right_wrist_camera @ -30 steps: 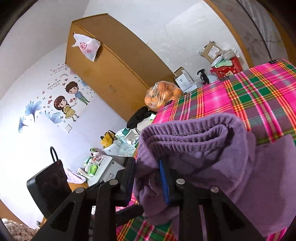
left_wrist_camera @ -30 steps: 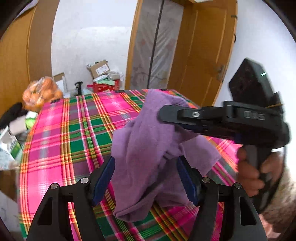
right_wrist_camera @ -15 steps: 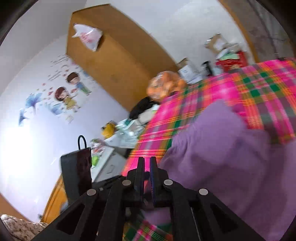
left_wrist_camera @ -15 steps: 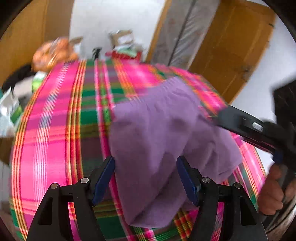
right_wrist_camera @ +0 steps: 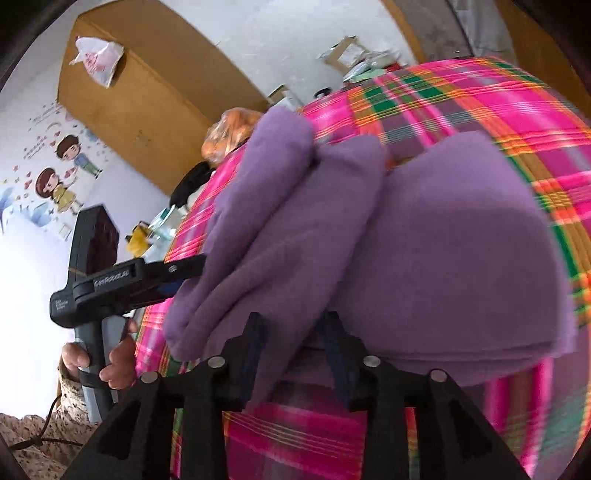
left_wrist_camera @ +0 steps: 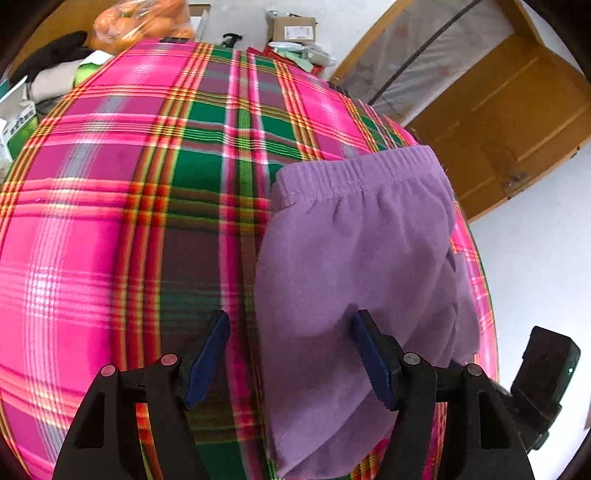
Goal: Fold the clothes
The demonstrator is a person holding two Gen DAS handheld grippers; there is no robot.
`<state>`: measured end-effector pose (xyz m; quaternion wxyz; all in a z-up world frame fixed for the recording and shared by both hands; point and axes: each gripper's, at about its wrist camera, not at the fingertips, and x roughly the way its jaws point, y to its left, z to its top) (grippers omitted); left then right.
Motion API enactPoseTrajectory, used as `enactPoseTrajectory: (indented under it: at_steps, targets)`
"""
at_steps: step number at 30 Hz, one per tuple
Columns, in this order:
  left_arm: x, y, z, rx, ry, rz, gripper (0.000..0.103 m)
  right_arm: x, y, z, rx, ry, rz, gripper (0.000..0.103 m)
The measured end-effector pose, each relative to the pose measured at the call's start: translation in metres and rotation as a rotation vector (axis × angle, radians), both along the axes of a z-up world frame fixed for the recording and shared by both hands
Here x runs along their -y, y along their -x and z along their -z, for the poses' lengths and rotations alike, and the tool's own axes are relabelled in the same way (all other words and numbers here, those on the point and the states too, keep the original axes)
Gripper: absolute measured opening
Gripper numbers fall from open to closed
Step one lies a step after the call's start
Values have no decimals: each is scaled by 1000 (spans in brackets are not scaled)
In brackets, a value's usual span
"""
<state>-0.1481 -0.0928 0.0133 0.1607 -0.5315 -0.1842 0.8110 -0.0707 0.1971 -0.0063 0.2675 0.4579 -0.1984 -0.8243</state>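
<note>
Lowered onto the plaid tablecloth [left_wrist_camera: 110,221], fleecy purple pants [left_wrist_camera: 354,258] lie folded, both grippers' jaws apart.

Garment [left_wrist_camera: 354,258]: plain purple. Tablecloth [left_wrist_camera: 122,229]: plaid of pink, green and maroon, lined with orange, yellow and white. Left gripper [left_wrist_camera: 288,354]: black, with dark blue pads [left_wrist_camera: 371,360]. Door [left_wrist_camera: 517,110], at 2 o'clock: orange-brown wood. Bag [left_wrist_camera: 140,22], at 11 o'clock: orange contents.
</note>
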Motion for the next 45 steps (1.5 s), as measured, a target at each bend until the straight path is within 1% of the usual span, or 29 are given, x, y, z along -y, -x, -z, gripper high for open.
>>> enactPoseTrajectory:
  at_steps: [2, 3, 4, 5, 6, 7, 8, 9, 10, 11, 12, 15, 17, 19, 21, 25, 28, 32, 35, 38, 41, 45]
  targets:
    - [2, 0, 1, 10, -13, -12, 70, 11, 4, 2, -4, -8, -16, 39]
    - [1, 2, 1, 14, -26, -10, 70, 13, 6, 1, -8, -5, -15, 37]
    - [1, 4, 1, 22, -45, -7, 67, 14, 8, 1, -12, -1, -13, 24]
    - [1, 5, 1, 31, -67, -5, 63, 14, 8, -1, -18, 2, -12, 19]
    - [1, 7, 2, 44, -85, -4, 53, 14, 8, -2, -25, 5, -11, 17]
    - [1, 6, 2, 51, -86, -6, 46, 13, 5, -6, -43, 2, -7, 12]
    - [2, 6, 1, 54, -84, -5, 39, 11, 3, -11, -62, -2, -4, 11]
    - [1, 5, 0, 58, -87, -3, 20, 9, 0, -15, -80, -7, 0, 11]
    - [1, 5, -2, 61, -97, -6, 16, 7, -2, -20, -97, -10, 4, 10]
    - [2, 4, -3, 63, -110, -15, 15, 5, -4, -25, -107, -12, 11, 10]
    - [4, 4, -5, 64, -124, -26, 11, 4, -7, -29, -117, -14, 19, 10]
    - [11, -4, -12, 27, -157, -67, 10, -2, -13, -36, -131, -20, 34, 10]
    - [14, -8, -19, -10, -152, -89, 10, -2, -15, -39, -134, -25, 44, 10]
    - [21, -16, -30, -51, -152, -117, 10, -5, -19, -43, -141, -33, 58, 10]
    - [29, -23, -38, -73, -166, -142, 9, -9, -21, -46, -152, -37, 69, 10]
    - [57, -44, -64, -144, -190, -214, 9, -19, -30, -64, -197, -50, 91, 10]
    - [71, -58, -75, -187, -199, -254, 9, -17, -34, -78, -231, -97, 89, 10]
    - [90, -77, -85, -238, -177, -311, 8, -9, -38, -90, -263, -143, 56, 10]
    - [105, -92, -93, -276, -160, -354, 7, -3, -27, -78, -200, -205, 74, 10]
    - [107, -88, -86, -253, -154, -356, 5, 2, -17, -63, -134, -269, 102, 13]
    - [106, -88, -75, -220, -139, -339, 5, 0, -17, -54, -94, -334, 141, 19]
    - [107, -81, -56, -139, -146, -341, 5, -2, -26, -58, -123, -426, 170, 25]
